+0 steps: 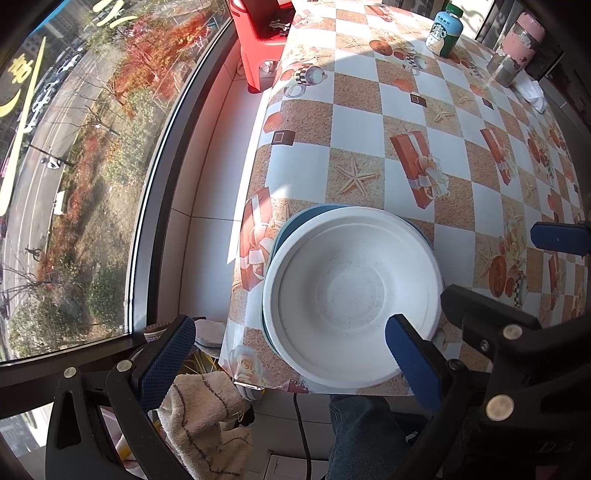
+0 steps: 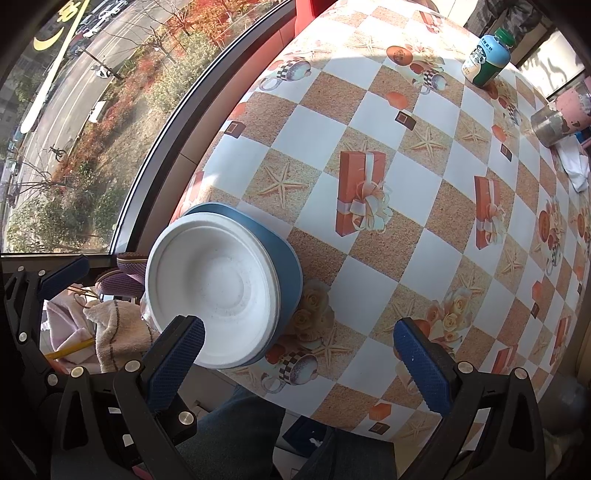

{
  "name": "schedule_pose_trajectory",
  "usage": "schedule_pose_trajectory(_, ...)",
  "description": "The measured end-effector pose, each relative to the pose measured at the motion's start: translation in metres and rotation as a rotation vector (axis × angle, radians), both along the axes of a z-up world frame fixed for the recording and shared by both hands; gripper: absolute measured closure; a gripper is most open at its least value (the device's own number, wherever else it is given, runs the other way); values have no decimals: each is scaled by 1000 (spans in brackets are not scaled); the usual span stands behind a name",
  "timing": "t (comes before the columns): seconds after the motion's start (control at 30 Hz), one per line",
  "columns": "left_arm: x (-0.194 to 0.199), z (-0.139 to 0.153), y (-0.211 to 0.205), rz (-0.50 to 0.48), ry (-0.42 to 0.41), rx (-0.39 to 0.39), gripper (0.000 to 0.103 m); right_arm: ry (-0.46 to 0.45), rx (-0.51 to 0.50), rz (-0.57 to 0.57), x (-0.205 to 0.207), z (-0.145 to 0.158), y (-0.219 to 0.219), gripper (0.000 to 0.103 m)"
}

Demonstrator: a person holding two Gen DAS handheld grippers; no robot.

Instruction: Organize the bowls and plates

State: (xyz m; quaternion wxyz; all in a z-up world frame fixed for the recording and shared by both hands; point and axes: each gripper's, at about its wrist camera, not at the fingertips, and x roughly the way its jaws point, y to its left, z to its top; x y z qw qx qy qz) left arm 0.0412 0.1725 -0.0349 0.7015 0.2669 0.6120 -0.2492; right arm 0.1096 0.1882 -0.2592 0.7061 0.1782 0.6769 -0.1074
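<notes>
Beside a big window over a street, we are working at a desk [image 1: 369, 122] covered in a checkered gift-box cloth. A white bowl [image 1: 351, 291] is sitting mouth-up, nested in a blue bowl [image 2: 284, 266], at the desk's near left corner. We are holding our left gripper [image 1: 291, 354] and right gripper [image 2: 299, 362] with jaws spread wide, gripping nothing. A Starbucks bottle [image 1: 443, 31] is standing upright far back.
</notes>
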Motion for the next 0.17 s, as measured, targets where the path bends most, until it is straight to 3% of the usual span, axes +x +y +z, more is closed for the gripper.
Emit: schedule_pose_trajectory(0.17,2,3,-2,18,18,-51,0,-4,17,-17,-1,-3,-4,0)
